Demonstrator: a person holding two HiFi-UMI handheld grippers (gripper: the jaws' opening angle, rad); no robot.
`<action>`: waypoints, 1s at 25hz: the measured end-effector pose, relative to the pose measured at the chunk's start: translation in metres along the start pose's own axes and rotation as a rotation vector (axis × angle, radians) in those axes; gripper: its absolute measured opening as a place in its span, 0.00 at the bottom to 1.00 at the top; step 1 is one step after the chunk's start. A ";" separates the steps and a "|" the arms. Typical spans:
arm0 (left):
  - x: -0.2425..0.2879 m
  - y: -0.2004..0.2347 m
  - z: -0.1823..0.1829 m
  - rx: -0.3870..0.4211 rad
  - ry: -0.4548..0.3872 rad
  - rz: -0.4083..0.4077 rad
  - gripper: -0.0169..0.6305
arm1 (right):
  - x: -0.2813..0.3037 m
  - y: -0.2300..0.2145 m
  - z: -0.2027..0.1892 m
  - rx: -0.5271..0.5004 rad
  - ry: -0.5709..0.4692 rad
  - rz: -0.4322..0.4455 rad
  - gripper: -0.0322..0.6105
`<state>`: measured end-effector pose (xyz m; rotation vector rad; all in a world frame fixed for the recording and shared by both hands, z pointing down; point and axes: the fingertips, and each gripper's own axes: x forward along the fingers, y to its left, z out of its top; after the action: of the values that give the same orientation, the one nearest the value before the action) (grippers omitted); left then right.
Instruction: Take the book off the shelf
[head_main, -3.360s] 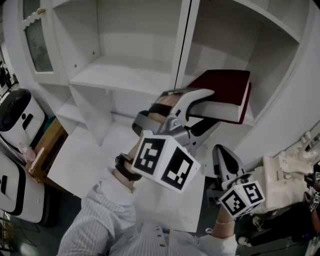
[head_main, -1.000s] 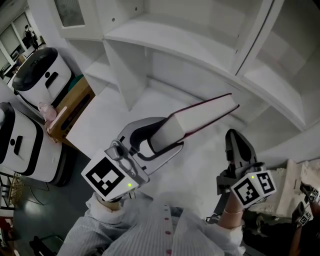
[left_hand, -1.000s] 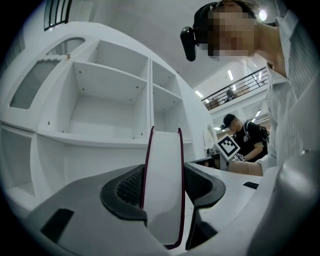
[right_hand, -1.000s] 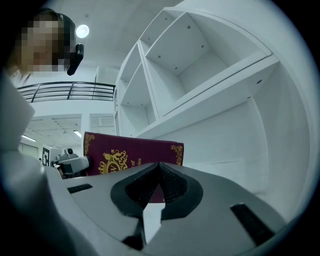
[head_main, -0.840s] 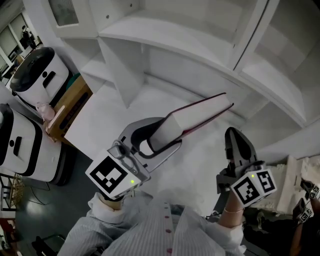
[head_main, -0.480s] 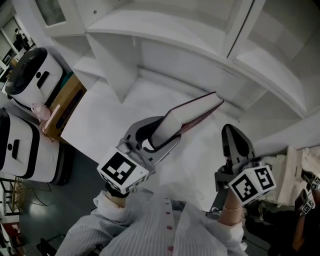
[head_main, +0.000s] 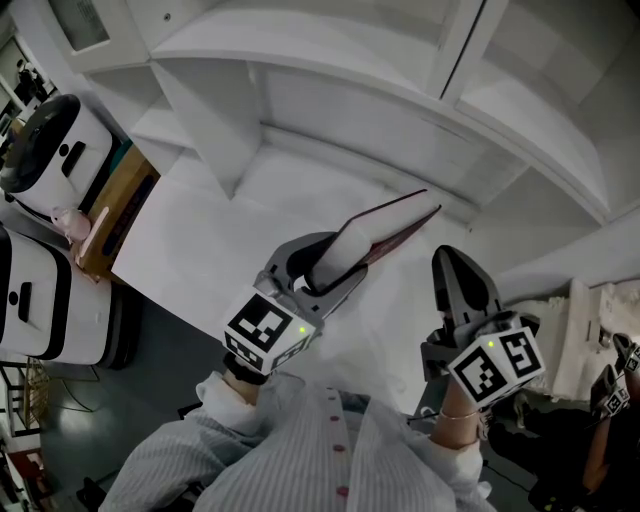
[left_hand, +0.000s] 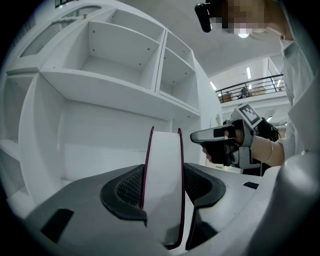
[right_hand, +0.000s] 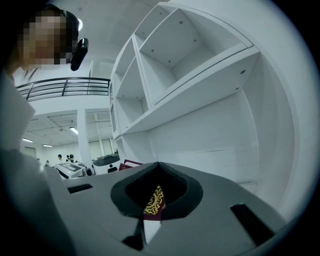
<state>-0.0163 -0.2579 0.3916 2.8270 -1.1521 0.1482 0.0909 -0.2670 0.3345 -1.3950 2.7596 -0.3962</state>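
Observation:
The book has dark red covers and a white page block. My left gripper is shut on it, one pad on each cover. In the left gripper view the book stands on edge between the jaws of my left gripper, its page edge facing the camera. It hangs over the white ledge below the white shelf, away from the compartments. My right gripper is shut and empty, just right of the book. Through the right gripper's oval gap a patch of the red cover shows.
The shelf unit's compartments rise above and behind the ledge. Two white machines and a wooden box stand at the left, beyond the ledge's edge. Pale clutter lies at the far right. The person's striped sleeve fills the bottom.
The book has come out of the upper right compartment in my left gripper. Over the last second it sank toward the white ledge. The right gripper has hardly moved.

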 end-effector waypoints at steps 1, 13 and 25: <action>0.002 -0.001 -0.002 -0.003 0.005 -0.003 0.39 | 0.001 0.000 -0.001 0.001 0.001 0.001 0.07; 0.009 -0.010 -0.006 -0.019 0.018 -0.017 0.39 | 0.002 -0.001 -0.010 0.001 0.018 0.015 0.07; 0.010 -0.016 -0.006 -0.021 0.026 -0.015 0.39 | -0.003 -0.002 -0.013 -0.012 0.030 0.031 0.07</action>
<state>0.0019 -0.2528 0.3984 2.8060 -1.1208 0.1708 0.0926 -0.2632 0.3473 -1.3587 2.8080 -0.4035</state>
